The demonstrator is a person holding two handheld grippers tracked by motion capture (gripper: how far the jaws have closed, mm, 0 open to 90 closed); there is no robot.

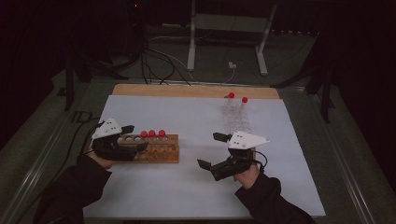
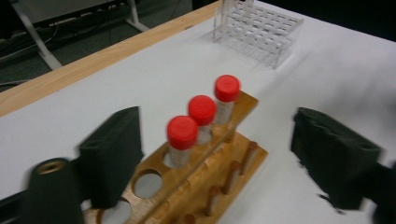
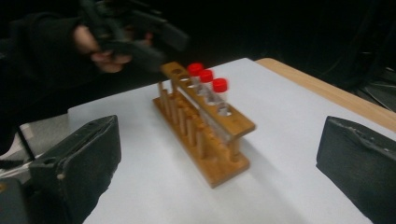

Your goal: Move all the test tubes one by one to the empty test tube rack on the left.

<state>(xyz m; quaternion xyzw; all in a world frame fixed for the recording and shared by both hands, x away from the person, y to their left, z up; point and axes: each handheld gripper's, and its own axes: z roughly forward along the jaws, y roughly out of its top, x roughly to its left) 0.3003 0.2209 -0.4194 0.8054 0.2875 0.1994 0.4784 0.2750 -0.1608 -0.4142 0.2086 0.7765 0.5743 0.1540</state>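
My left gripper released, jaws wide, nothing between, hovering at left end of wooden rack. Three red-capped tubes seated upright in rack's back row. My right gripper open too, empty, right of rack. Judge placing step done. Next: reach far clear rack on tabletop, fetch another red-capped tube.

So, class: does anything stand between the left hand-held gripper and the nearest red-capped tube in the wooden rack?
Nothing visible does. The left hand-held gripper, open, faces the nearest red-capped tube directly over the wooden rack.
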